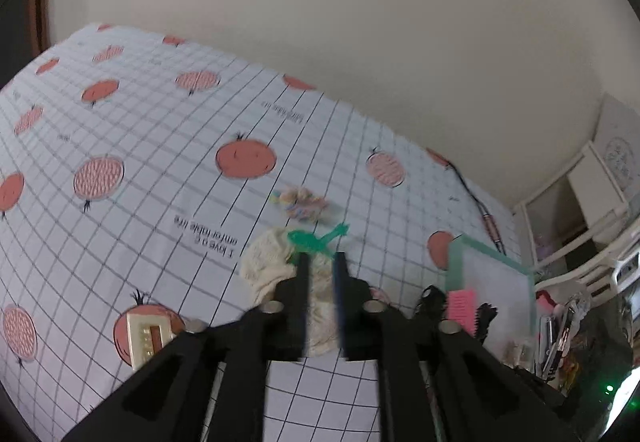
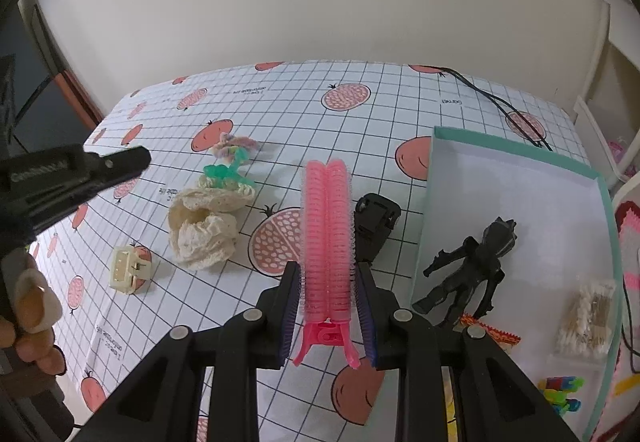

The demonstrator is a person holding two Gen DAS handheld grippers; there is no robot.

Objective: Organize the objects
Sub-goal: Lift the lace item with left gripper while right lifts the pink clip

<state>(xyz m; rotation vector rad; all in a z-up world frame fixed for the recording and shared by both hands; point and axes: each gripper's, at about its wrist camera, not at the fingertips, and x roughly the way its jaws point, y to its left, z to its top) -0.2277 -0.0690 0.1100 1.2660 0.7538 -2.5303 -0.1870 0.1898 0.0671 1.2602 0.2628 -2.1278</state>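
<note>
Right gripper point(image 2: 327, 306) fingers are pinched on a pink bristled hair-roller clip point(image 2: 327, 238), held upright between the pads with its hinged pink handle nearest the camera. Directly right of this gripper lies a shallow white tray with teal rim point(image 2: 516, 150) holding a black action figure point(image 2: 476, 266) and a bundle of cotton swabs point(image 2: 588, 318). Just ahead-right of the roller sits a black plastic clip point(image 2: 376, 222) on the pomegranate-print tablecloth point(image 2: 360, 130).

Left gripper point(image 1: 322, 262) hovers with fingers spread narrowly, gripping nothing, above a crumpled cream lace cloth point(image 1: 268, 262). Just beyond its fingertips lies a green plastic hair clip point(image 1: 316, 238), then a pastel scrunchie point(image 1: 300, 202). Lower left rests a cream claw clip point(image 1: 146, 338)
</note>
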